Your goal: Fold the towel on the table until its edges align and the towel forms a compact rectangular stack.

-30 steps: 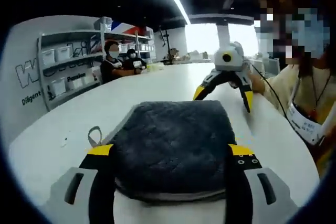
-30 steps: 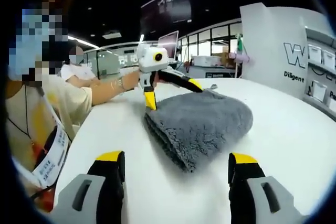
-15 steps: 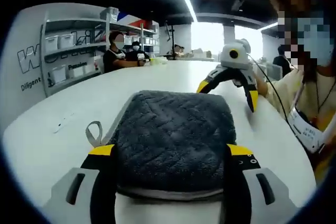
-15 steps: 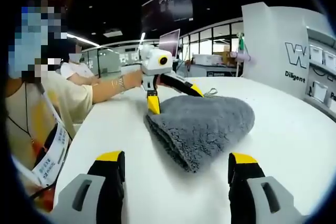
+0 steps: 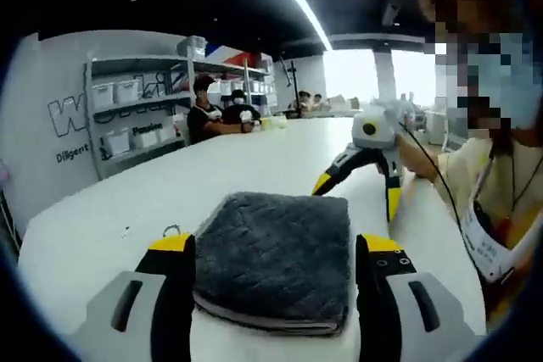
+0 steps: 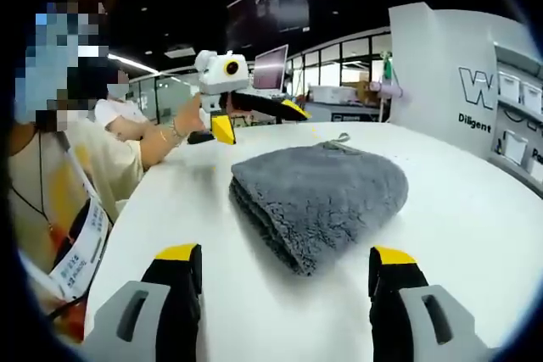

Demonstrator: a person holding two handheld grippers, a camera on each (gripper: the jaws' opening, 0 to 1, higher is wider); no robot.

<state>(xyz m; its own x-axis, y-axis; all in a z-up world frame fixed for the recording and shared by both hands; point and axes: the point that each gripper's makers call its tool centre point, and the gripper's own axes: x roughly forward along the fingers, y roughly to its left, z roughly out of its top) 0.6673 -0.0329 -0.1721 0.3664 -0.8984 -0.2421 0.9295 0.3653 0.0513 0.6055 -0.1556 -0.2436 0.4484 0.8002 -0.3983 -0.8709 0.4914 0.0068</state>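
Grey plush towel lies on the white counter as a compact, squared stack, with layered edges showing at its near side and a small hanging loop at the far edge. The folds look close to aligned, so the step in hand is probably a final check: any correction should be a light nudge at a corner, not a fresh grasp that could drag the layers apart. Left gripper is spread wide, its yellow-tipped jaws flanking the stack and gripping nothing; whether they touch the pile cannot be told. Right gripper is likewise wide and empty, short of the towel. Shelving and seated people stand beyond the counter.
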